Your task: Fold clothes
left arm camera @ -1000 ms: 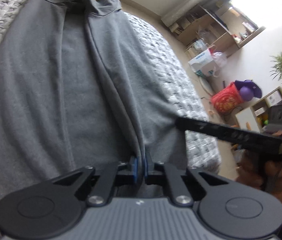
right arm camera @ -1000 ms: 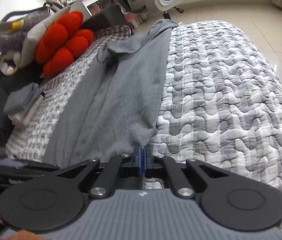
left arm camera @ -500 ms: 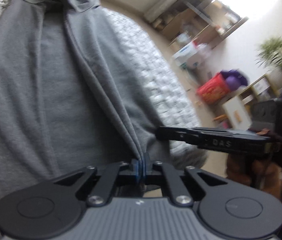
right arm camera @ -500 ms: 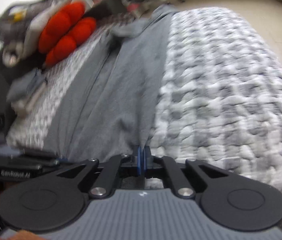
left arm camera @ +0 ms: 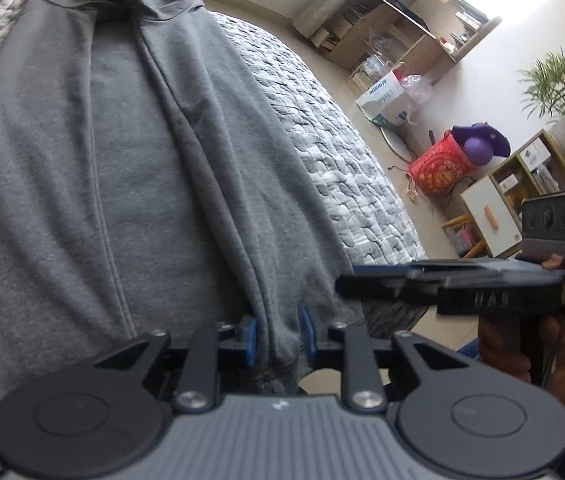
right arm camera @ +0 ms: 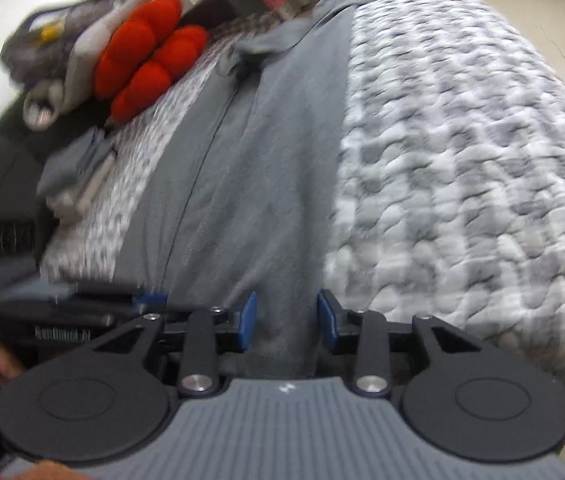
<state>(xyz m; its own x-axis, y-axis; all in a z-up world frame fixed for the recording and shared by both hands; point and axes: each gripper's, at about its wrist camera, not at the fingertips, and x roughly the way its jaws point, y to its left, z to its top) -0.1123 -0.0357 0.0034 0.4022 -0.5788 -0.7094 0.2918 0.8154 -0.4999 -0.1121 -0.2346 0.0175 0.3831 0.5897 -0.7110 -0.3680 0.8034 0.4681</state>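
A grey collared garment [left arm camera: 130, 168] lies lengthwise on the quilted bed, collar at the far end, its right side folded inward. It shows in the right wrist view [right arm camera: 258, 184] too. My left gripper [left arm camera: 278, 334] is open at the garment's near hem, with a fold of fabric between the parted blue pads. My right gripper [right arm camera: 287, 318] is open at the near hem as well, cloth lying between its pads. The right gripper also shows from the side in the left wrist view [left arm camera: 442, 284].
The grey-white quilt [right arm camera: 462, 168] covers the bed. A red cushion [right arm camera: 146, 68] and grey bundle lie at the far left, with small folded clothes [right arm camera: 78, 168] nearby. Shelves, a red bag [left arm camera: 440, 164] and a plant stand on the floor beyond.
Both grippers were shut on the garment's near hem and have opened. The hem now lies loose between the pads.
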